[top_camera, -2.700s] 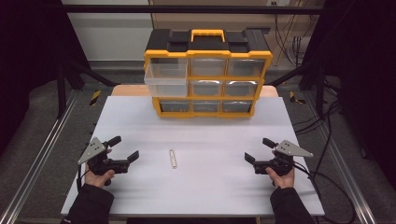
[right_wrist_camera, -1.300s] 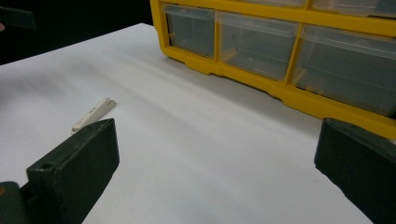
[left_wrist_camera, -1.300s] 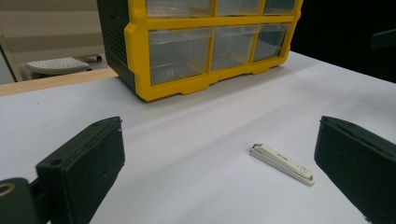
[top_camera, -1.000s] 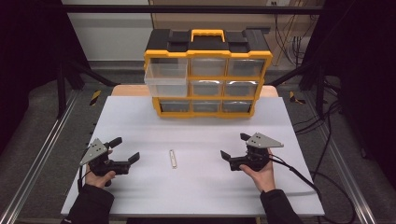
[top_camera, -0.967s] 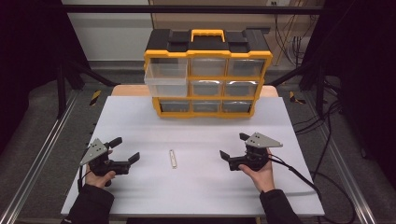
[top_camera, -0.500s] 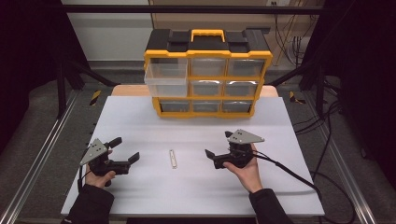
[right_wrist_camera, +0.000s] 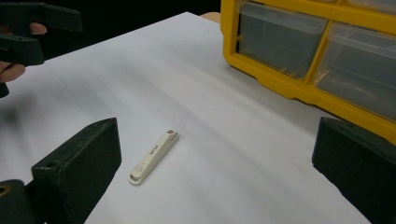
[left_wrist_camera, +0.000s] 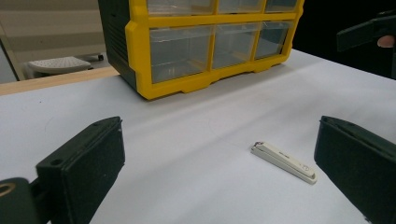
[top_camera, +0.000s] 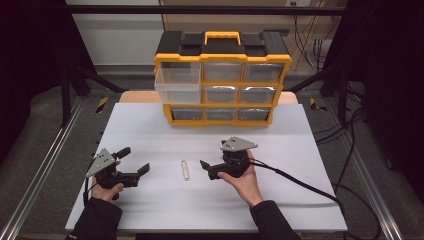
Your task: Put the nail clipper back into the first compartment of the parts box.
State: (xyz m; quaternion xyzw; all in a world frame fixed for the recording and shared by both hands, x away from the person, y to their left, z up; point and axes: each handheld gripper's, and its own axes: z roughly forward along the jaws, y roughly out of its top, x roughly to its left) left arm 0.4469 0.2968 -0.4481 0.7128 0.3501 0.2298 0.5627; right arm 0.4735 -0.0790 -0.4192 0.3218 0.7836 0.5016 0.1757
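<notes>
High view: the right gripper [top_camera: 205,167], jaws apart, has slid left since earlier and now sits just beside the clipper [top_camera: 185,170] (flat on the table [top_camera: 300,150]). Left gripper [top_camera: 134,161] stays put, also agape.

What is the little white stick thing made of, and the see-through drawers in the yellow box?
The nail clipper looks like smooth, cream-white plastic with a slight sheen; a metal part may lie underneath, but that is too small to tell. The drawers look like clear, glossy plastic, since you can see through their walls. The organizer frame around them seems to be hard, matte yellow plastic.
</notes>
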